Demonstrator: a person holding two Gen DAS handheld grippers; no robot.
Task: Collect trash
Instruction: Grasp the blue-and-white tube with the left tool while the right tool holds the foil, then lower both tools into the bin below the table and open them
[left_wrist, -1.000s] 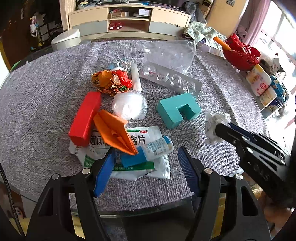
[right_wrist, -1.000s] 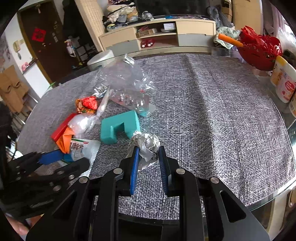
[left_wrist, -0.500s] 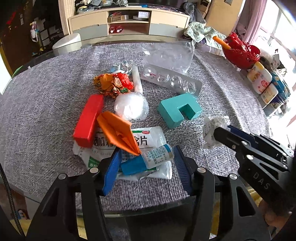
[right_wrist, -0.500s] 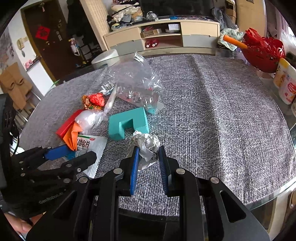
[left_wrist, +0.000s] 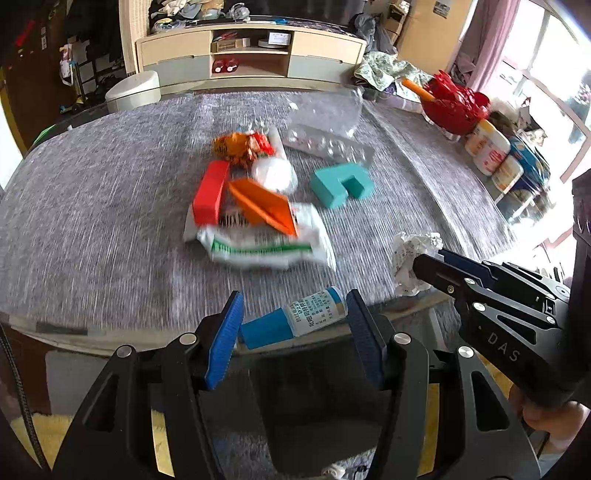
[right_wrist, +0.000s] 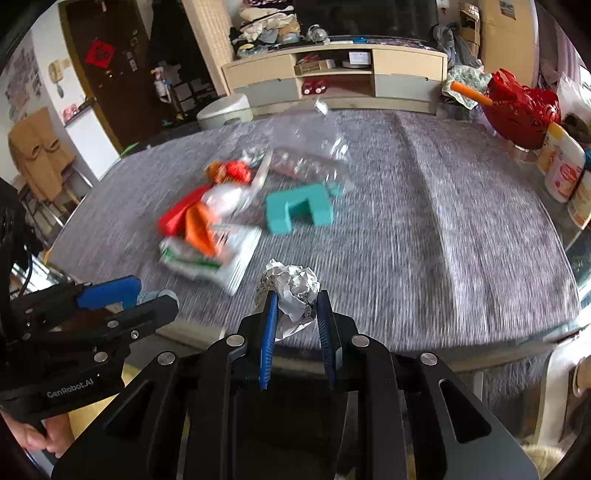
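Left gripper (left_wrist: 293, 325) clamped on small bottle (left_wrist: 295, 323) at table (left_wrist: 92, 206) edge — right gripper (right_wrist: 294, 317) pinching crumpled paper ball (right_wrist: 291, 284).

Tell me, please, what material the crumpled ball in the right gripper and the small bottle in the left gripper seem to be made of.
The crumpled ball looks like thin paper, white and matt with dark print; its sharp creases suggest paper, though foil-backed wrap is possible. The small bottle looks like smooth plastic: a blue cap end and a white body with a printed label.
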